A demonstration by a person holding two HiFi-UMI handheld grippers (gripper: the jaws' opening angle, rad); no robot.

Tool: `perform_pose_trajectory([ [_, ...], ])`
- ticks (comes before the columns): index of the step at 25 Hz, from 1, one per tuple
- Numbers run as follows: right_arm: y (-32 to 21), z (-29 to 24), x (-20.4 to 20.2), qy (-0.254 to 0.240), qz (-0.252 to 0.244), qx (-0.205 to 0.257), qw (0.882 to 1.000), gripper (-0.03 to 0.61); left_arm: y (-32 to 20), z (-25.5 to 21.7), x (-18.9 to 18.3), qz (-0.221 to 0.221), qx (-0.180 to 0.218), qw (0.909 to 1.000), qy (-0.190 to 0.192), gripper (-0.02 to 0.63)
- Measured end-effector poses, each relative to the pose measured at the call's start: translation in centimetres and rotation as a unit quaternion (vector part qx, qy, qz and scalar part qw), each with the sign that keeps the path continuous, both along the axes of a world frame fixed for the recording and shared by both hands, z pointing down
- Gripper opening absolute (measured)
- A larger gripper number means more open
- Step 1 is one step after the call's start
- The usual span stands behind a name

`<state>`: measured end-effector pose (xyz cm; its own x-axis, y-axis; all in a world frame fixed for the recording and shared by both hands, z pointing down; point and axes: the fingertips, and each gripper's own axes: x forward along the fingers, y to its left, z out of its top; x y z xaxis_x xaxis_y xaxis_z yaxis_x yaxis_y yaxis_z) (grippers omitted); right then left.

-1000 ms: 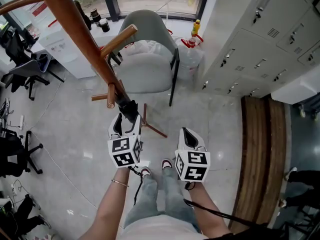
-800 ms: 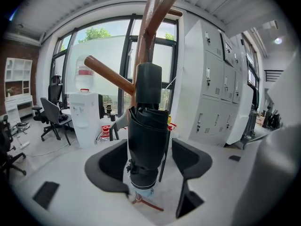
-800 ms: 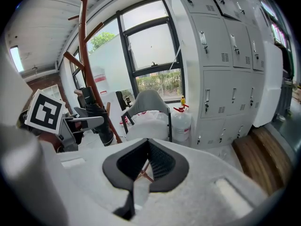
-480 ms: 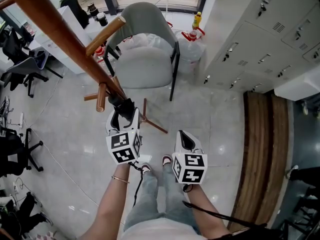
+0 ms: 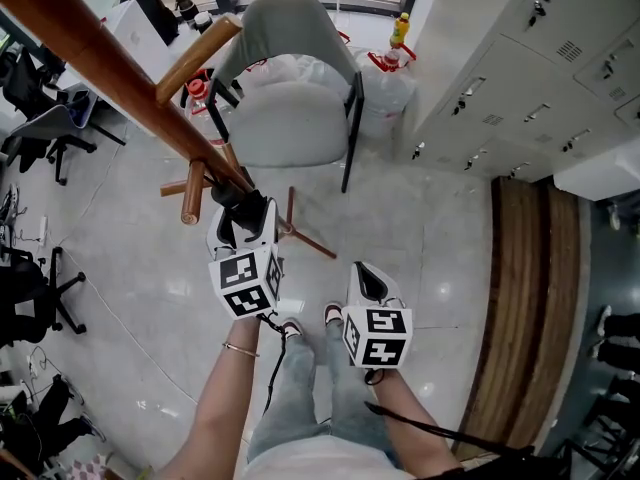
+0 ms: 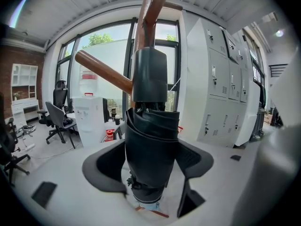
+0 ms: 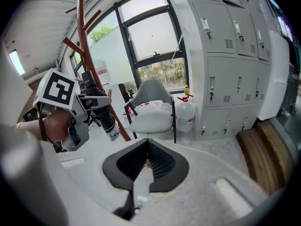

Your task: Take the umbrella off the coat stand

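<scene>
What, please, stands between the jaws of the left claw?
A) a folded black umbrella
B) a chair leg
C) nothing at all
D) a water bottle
A: the left gripper view shows the folded black umbrella standing between the jaws of the left claw, which are opening.

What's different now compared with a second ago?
The left tongs have slid further around the black umbrella on the coat stand, and their jaws are opening with it between them. The right tongs stayed shut and empty; the umbrella is still on the stand.
</scene>
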<state>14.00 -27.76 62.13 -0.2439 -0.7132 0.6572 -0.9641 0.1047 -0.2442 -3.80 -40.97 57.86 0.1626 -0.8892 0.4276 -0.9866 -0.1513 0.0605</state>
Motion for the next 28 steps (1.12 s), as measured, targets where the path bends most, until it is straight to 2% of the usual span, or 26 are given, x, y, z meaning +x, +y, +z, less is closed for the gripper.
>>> perform_pose_trajectory([
  [9, 0.0, 0.7, 0.3, 0.002, 0.002, -0.009, 1.0, 0.005, -0.4, 0.0, 0.0, 0.006, 0.005, 0.9998, -0.016, 0.302],
  [13, -0.2, 0.7, 0.4, 0.004, 0.002, -0.009, 1.0, 0.005, -0.4, -0.1, 0.1, 0.007, 0.005, 0.9999, -0.012, 0.301],
  [18, -0.4, 0.6, 0.7, 0.006, 0.003, -0.006, 1.0, 0.005, -0.2, 0.0, 0.1, 0.008, 0.003, 0.9998, -0.019, 0.244],
  [28, 0.1, 0.4, 1.1, 0.008, 0.007, -0.005, 1.0, 0.005, 0.2, -0.1, -0.2, 0.004, -0.004, 0.9997, -0.025, 0.222],
])
